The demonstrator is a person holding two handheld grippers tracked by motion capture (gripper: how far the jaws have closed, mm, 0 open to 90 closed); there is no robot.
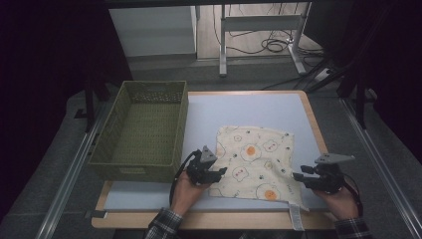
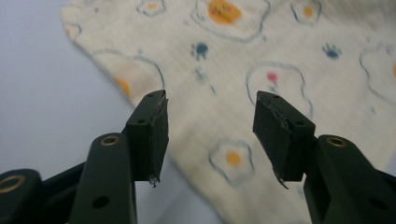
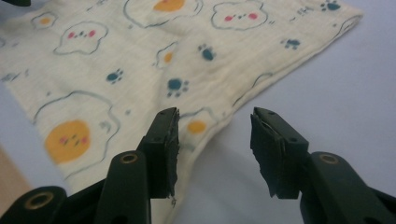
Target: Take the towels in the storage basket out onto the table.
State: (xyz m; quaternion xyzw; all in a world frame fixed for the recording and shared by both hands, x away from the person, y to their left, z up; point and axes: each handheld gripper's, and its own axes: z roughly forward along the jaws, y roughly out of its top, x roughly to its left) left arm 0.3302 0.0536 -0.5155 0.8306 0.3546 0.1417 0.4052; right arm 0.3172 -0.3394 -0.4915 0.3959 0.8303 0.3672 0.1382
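A cream cloth (image 1: 256,159) printed with fried eggs and paw prints lies flat on the pale blue mat (image 1: 239,107). My left gripper (image 1: 219,180) is at the cloth's near left edge, jaws pointing right. In the left gripper view, that gripper (image 2: 211,98) is open above the cloth (image 2: 289,42) with nothing between the pads. My right gripper (image 1: 298,174) hovers at the cloth's right edge, jaws pointing left. In the right gripper view, it (image 3: 215,114) stands open over the cloth's hem (image 3: 140,60) without touching it.
A green woven basket (image 1: 181,129) stands empty at the left of the mat, close to my left hand. A white tag (image 1: 295,216) hangs from the cloth's near right corner over the wooden table edge (image 1: 199,219). Desk legs and cables sit beyond the table.
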